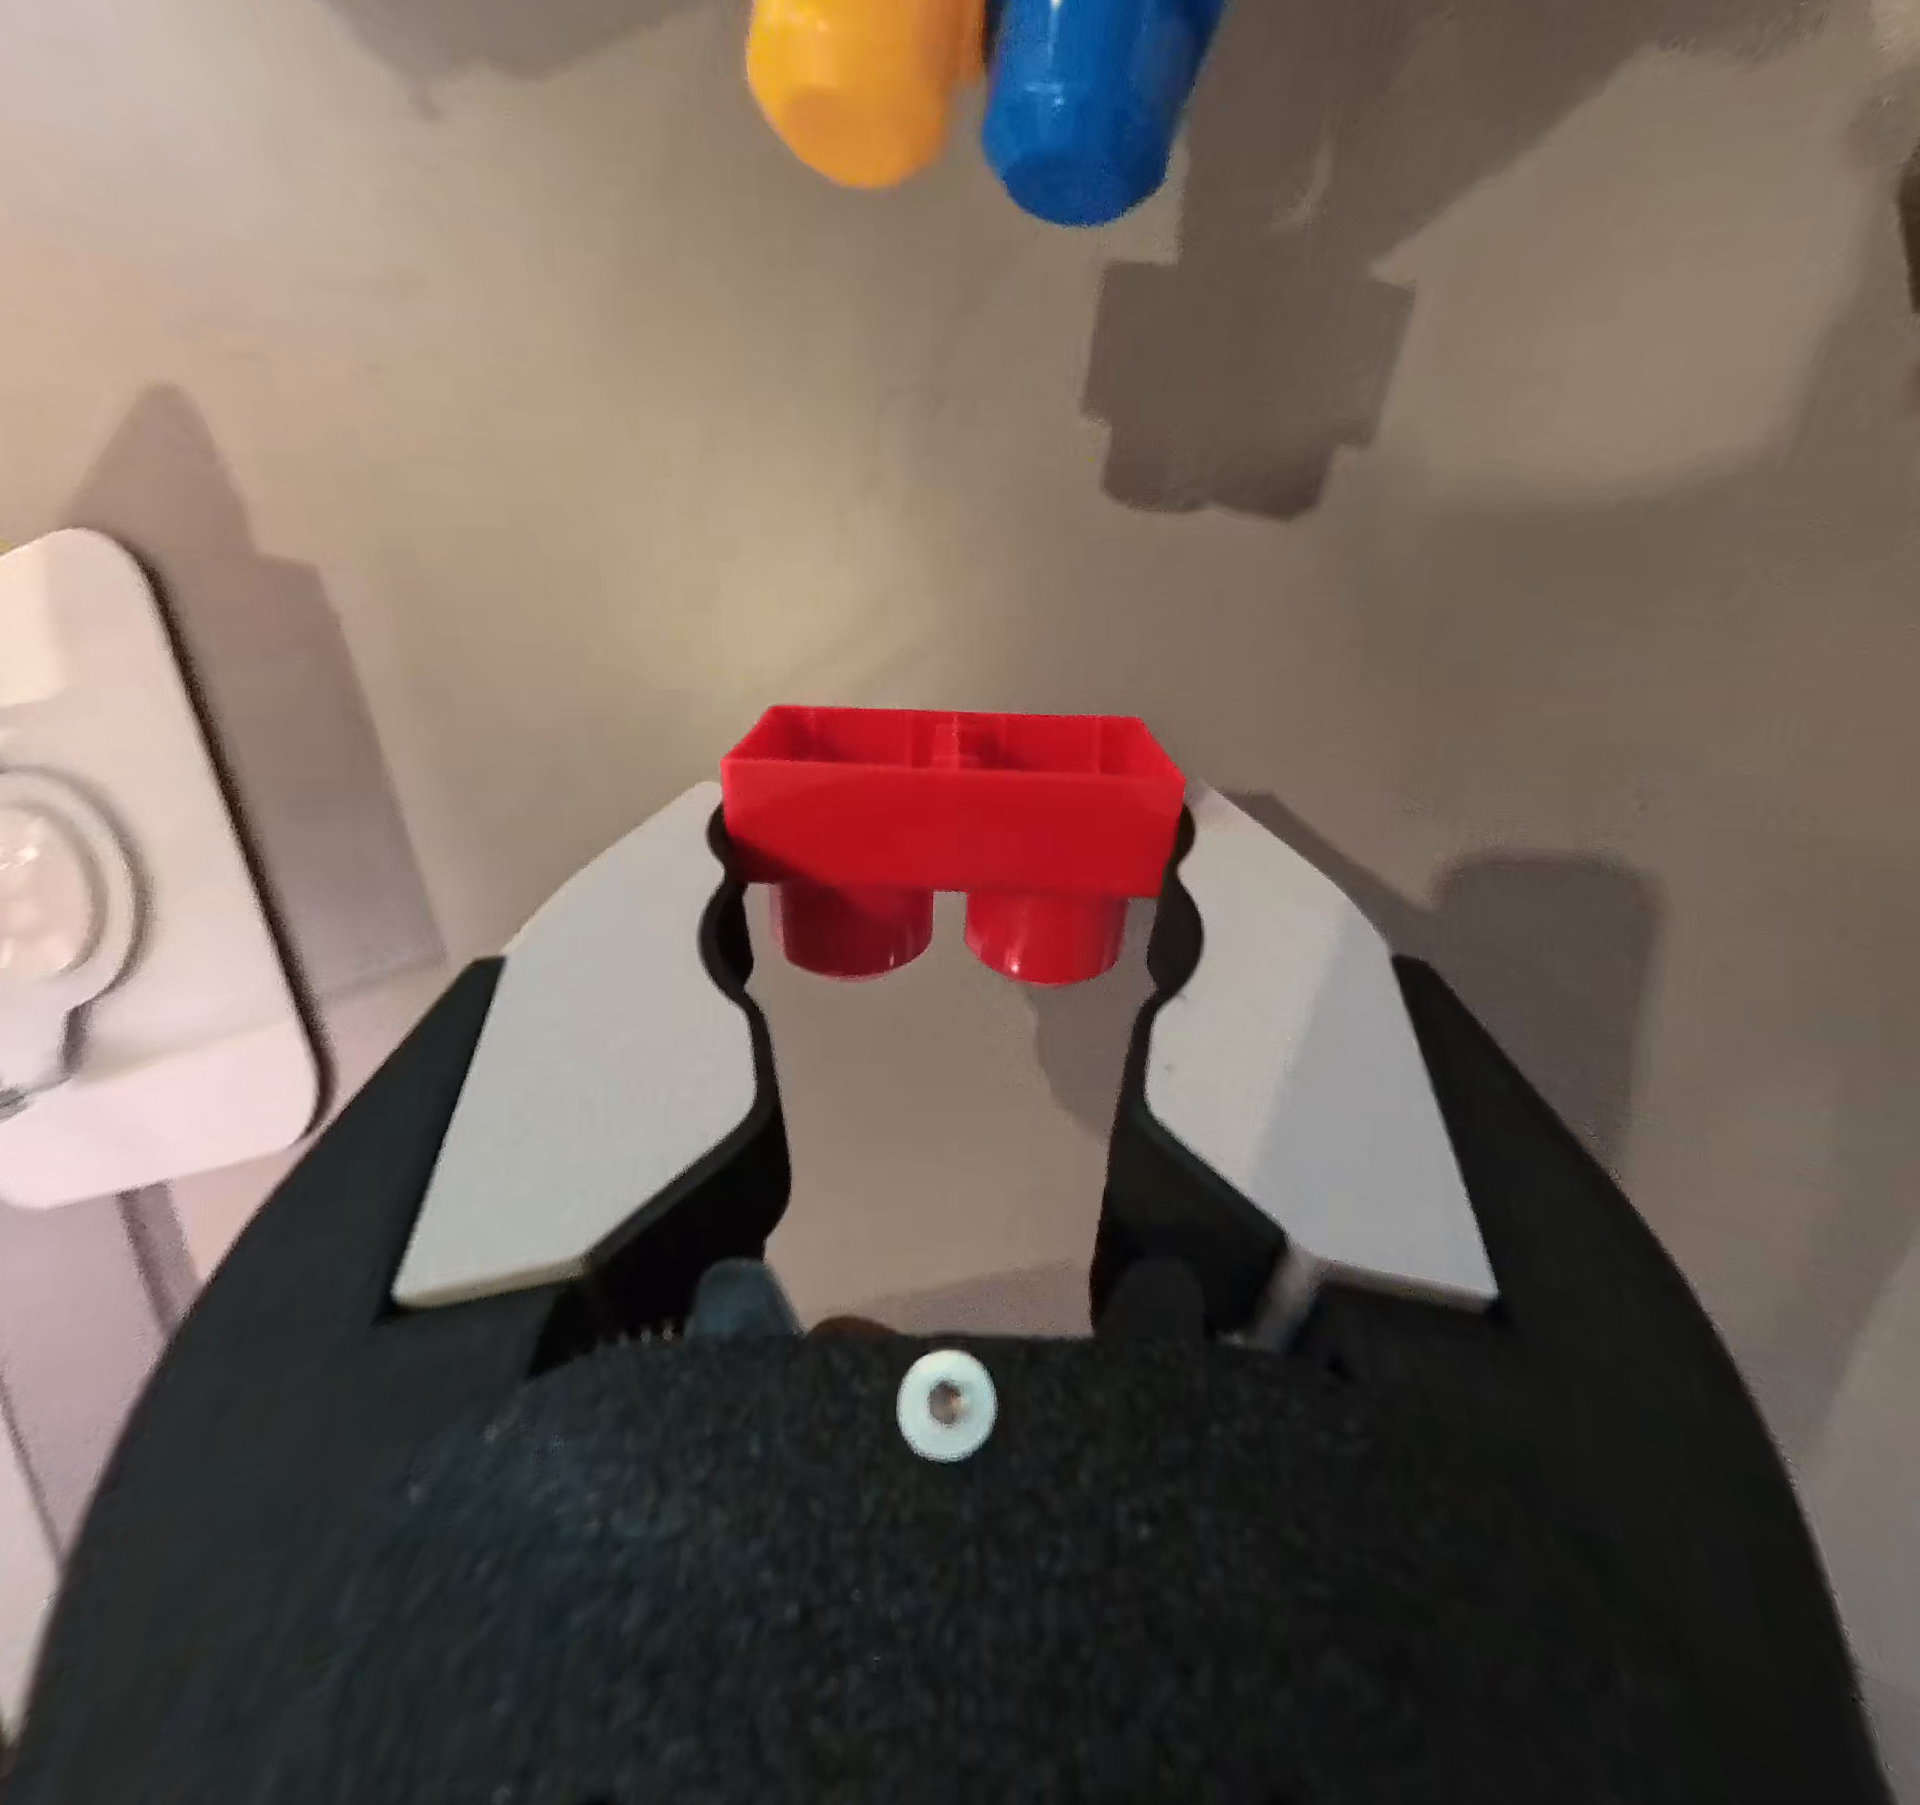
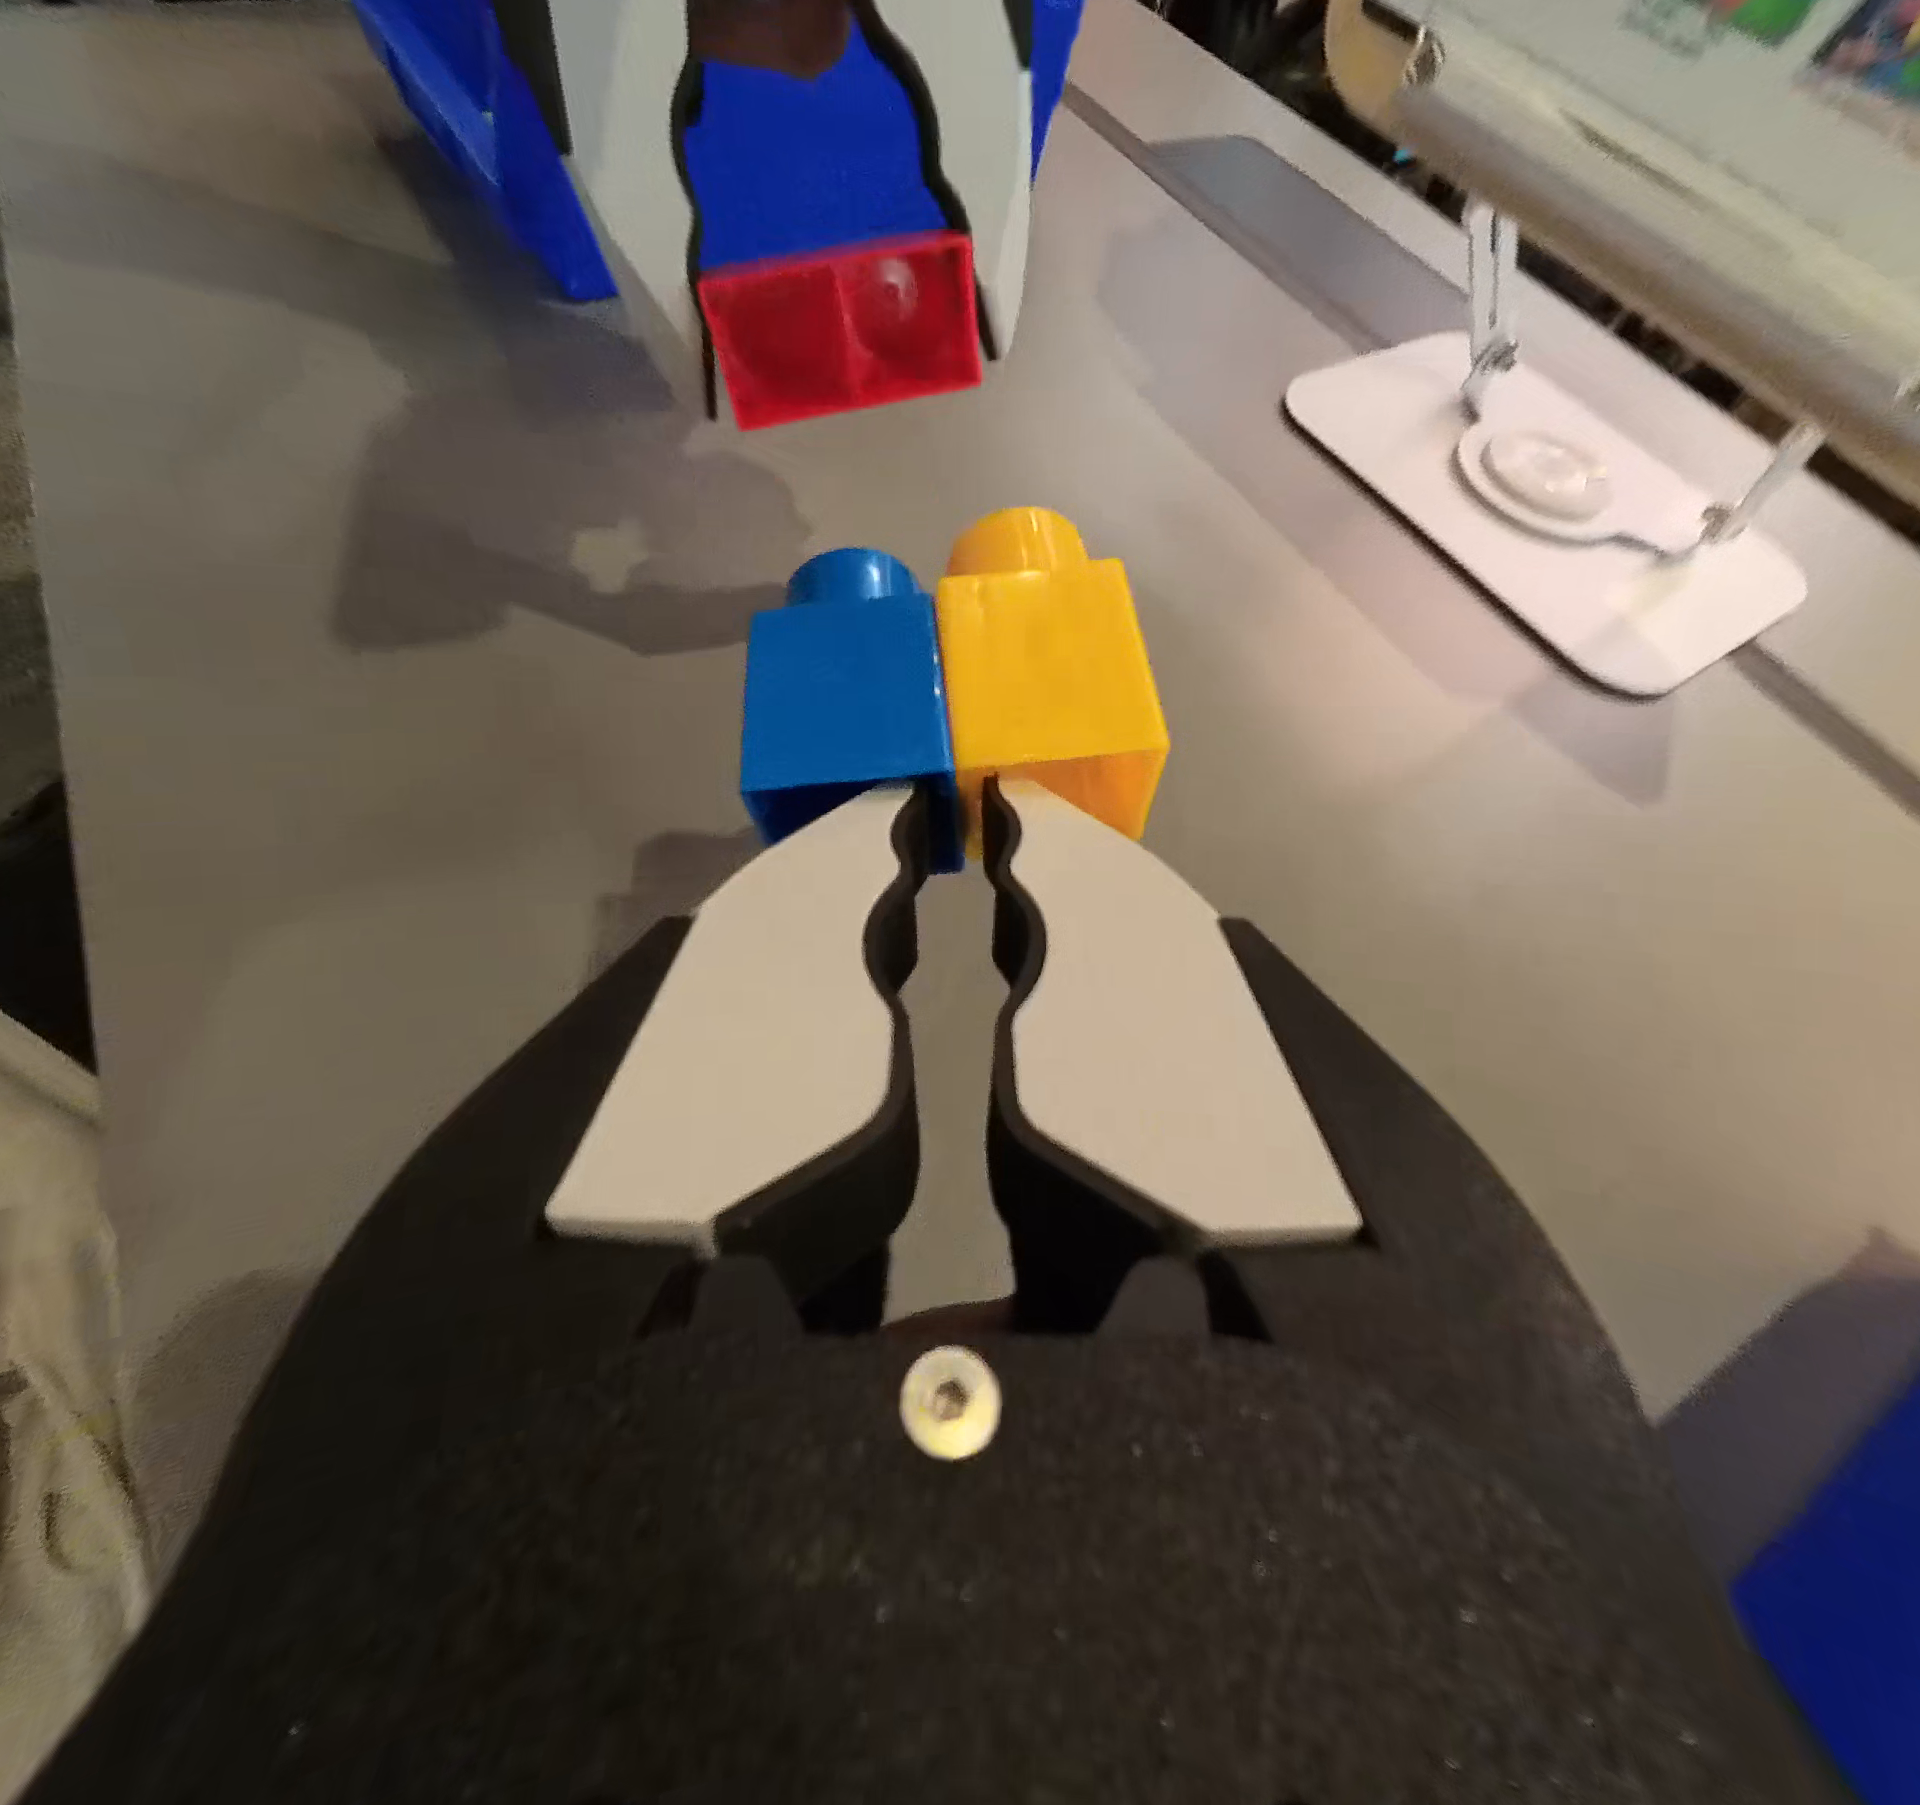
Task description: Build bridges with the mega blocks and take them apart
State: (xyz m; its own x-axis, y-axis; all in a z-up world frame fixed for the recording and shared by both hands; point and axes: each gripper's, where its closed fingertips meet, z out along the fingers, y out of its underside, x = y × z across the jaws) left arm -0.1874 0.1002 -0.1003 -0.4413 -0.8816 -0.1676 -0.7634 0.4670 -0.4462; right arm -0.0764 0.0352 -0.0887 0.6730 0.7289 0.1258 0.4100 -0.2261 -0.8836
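Writing shows on none of the blocks in the left wrist view. Left gripper (image 1: 951, 856) clamps a red block (image 1: 951, 820) by its 2 ends above the grey table (image 1: 623, 456), studs toward the camera; a yellow block (image 1: 857, 41) and a blue block (image 1: 1096, 62) hang ahead.

Right wrist view: the right gripper (image 2: 956, 799), nearly closed, pinches the adjoining walls of both single-stud blocks, a fingertip inside each. A printed picture stands far right, its text unreadable, beside a white stand (image 2: 1558, 529).
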